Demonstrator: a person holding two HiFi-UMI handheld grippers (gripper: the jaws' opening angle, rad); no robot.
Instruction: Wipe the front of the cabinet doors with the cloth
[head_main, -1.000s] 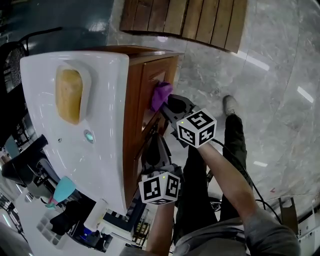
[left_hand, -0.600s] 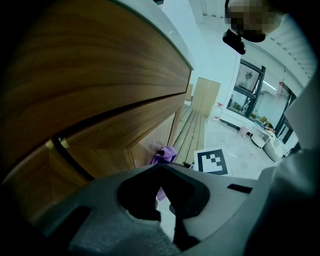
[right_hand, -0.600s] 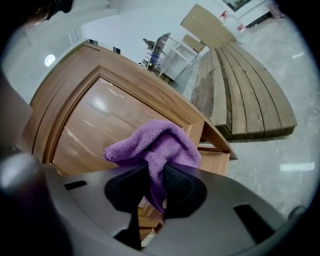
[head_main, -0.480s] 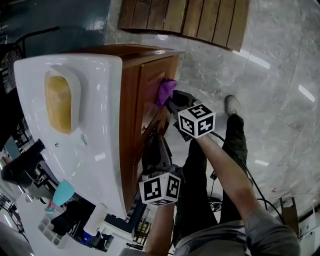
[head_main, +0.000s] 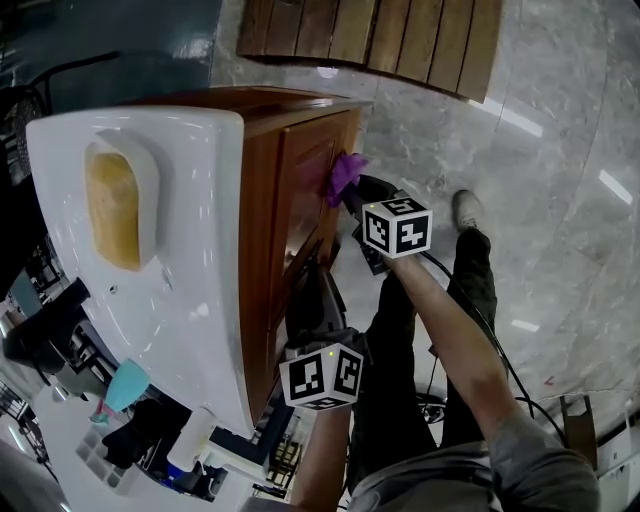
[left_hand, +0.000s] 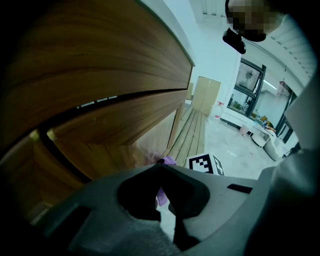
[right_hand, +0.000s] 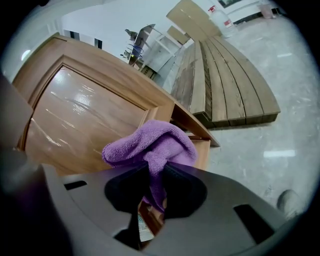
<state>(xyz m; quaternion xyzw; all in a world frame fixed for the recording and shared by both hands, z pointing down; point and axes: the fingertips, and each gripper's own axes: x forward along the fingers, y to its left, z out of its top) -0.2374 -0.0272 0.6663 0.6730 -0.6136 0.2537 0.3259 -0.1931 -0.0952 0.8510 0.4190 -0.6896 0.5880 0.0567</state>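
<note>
Wiping step in hand, by the look of it: purple cloth (right_hand: 150, 142) clamped in right tongs (right_hand: 152, 167), held against cabinet door (right_hand: 75, 120), upper centre of head view. Left tongs (left_hand: 161, 167) closed on nothing, lower centre, beside same door. Next, likely: sweep along the panel, keeping contact. No legible writing; only square markers on cubes (head_main: 397, 227)

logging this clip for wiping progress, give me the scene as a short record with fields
cloth: purple cloth, bunched, pinched in the right gripper
right gripper: shut on the cloth, held at the far edge of the cabinet door; contact with the wood unclear
left gripper: jaws together, nothing held, close to the cabinet front
cabinet: brown wood, glossy panelled door, closed
top: white countertop
</note>
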